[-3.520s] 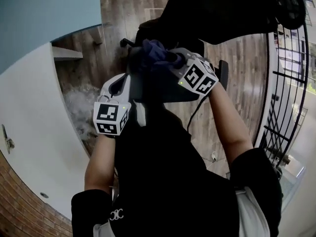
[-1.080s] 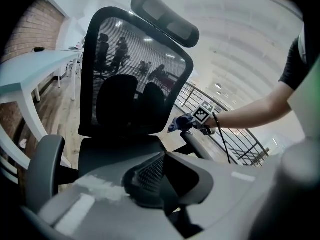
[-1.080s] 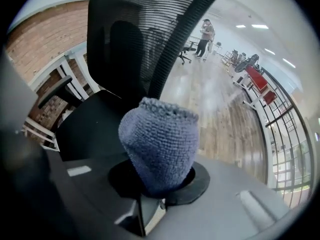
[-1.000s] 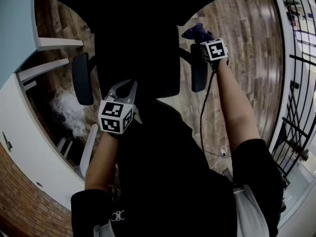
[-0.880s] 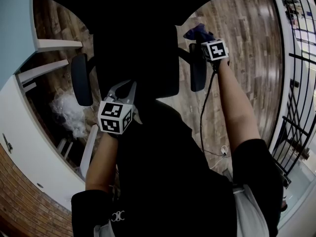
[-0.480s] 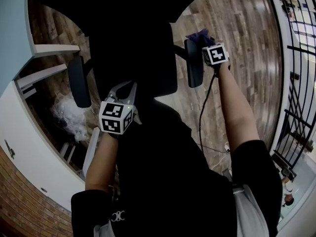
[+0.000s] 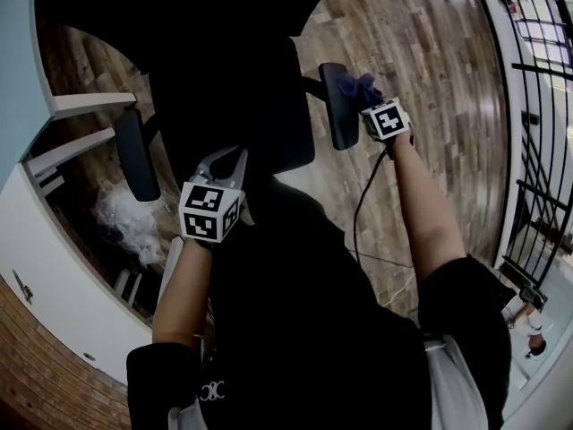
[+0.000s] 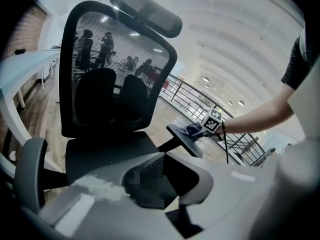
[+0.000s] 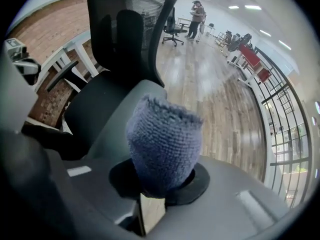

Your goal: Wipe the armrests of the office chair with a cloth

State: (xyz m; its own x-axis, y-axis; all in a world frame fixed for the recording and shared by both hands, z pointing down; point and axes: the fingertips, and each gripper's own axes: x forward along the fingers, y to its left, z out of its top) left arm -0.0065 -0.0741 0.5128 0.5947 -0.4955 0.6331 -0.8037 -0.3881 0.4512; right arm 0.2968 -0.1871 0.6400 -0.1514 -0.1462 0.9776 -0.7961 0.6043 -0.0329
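Note:
A black office chair [image 7: 224, 106] with a mesh back [image 8: 107, 69] stands in front of me. My right gripper [image 7: 364, 97] is shut on a bunched blue cloth [image 7: 363, 86], which rests on the far part of the chair's right armrest [image 7: 336, 110]. In the right gripper view the cloth [image 9: 162, 139] bulges out of the right gripper [image 9: 157, 184]. The left gripper view shows that cloth [image 8: 194, 129] on the same armrest [image 8: 184, 140]. My left gripper [image 7: 228, 158] hovers near the seat's front edge, jaws together and empty [image 8: 160, 181]. The left armrest [image 7: 134, 155] is untouched.
A white desk [image 7: 54, 240] curves along the left, with a crumpled plastic bag [image 7: 125, 218] on the wood floor beneath it. A black railing [image 7: 537, 150] runs along the right. A cable [image 7: 358, 227] hangs from the right gripper. People [image 9: 197, 11] and another chair [image 9: 174, 26] are far off.
The right gripper has drawn the cloth toward me along the right armrest, off its far tip. The chair has shifted left in view. The left gripper has stayed put.

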